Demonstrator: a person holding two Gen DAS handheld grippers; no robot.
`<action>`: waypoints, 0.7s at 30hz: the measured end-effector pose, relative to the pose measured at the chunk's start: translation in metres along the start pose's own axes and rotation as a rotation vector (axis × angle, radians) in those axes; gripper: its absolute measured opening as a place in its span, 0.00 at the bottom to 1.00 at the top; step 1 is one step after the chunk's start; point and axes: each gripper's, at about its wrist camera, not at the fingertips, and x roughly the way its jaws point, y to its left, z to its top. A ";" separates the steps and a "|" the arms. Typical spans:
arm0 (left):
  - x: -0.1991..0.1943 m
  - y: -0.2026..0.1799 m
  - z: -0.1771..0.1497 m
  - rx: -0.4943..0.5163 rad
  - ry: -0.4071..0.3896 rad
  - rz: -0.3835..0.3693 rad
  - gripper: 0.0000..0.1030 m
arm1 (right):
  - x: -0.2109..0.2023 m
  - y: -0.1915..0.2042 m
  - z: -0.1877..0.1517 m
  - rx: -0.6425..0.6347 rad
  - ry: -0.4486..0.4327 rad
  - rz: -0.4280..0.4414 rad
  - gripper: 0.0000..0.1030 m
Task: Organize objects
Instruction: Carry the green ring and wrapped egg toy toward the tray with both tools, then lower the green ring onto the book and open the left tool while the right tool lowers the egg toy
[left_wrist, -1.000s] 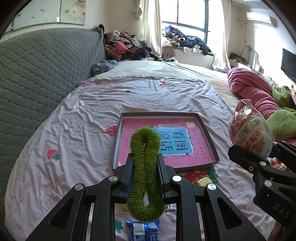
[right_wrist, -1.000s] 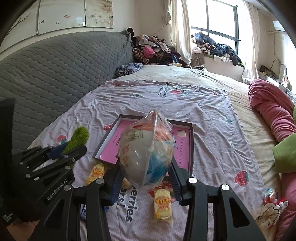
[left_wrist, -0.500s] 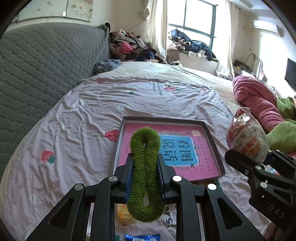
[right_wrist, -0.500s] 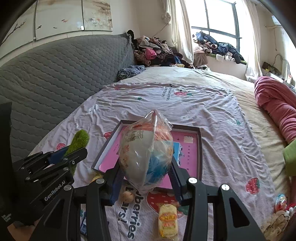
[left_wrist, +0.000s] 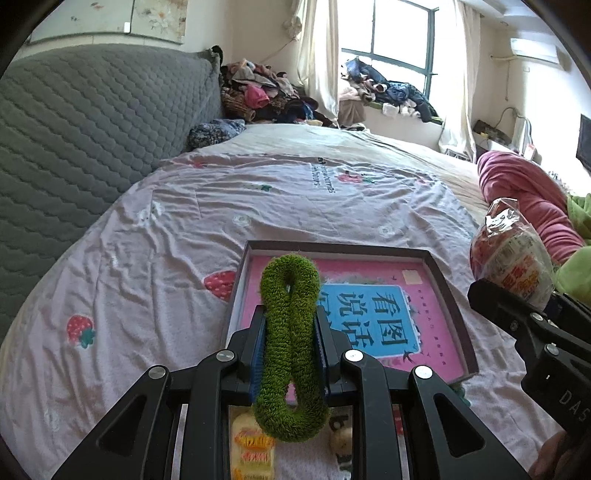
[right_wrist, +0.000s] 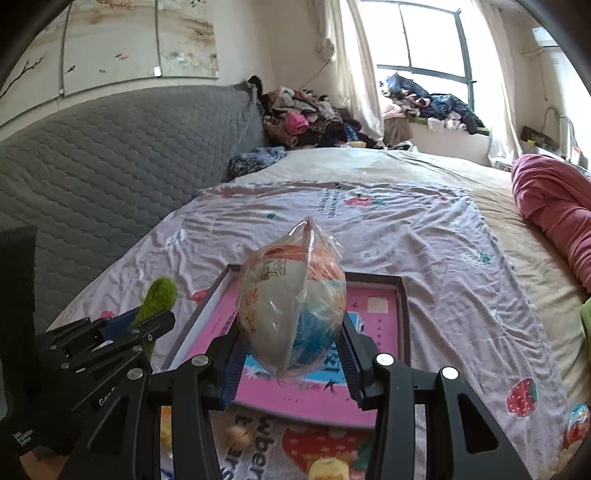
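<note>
The fuzzy green looped hair tie (left_wrist: 291, 347) is pinched upright between the narrow jaws of the left claw (left_wrist: 290, 328), its top loop standing above the fingertips and its lower loop hanging below them. Behind it lies the shallow dark-rimmed box (left_wrist: 452, 314) with a pink and blue printed floor, resting on the bed's pale lilac strawberry-print sheet (left_wrist: 155, 266). The right claw (right_wrist: 291, 343) grips a round snack pack in clear crinkled plastic (right_wrist: 291, 299), held over the near part of the same box (right_wrist: 404, 317); its jaws stand moderately apart, pressed on the pack's sides. In the right wrist view the left claw (right_wrist: 147, 321) sits low on the left with the green tie (right_wrist: 159, 295) poking up. A small yellow wrapped snack (left_wrist: 253, 446) lies on the sheet near the box's front edge. A grey quilted headboard (left_wrist: 85, 140) rises on the left, and a rolled pink blanket (right_wrist: 554, 206) lies on the right.
</note>
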 end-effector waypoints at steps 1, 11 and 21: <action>0.003 -0.002 0.001 0.009 -0.004 0.008 0.23 | 0.003 -0.001 -0.001 0.000 -0.003 -0.003 0.45; 0.038 -0.005 0.010 0.012 0.004 0.024 0.23 | 0.039 -0.009 -0.006 0.018 0.050 0.021 0.45; 0.060 -0.004 0.022 0.009 0.001 0.025 0.24 | 0.055 -0.008 0.011 0.027 0.060 0.013 0.45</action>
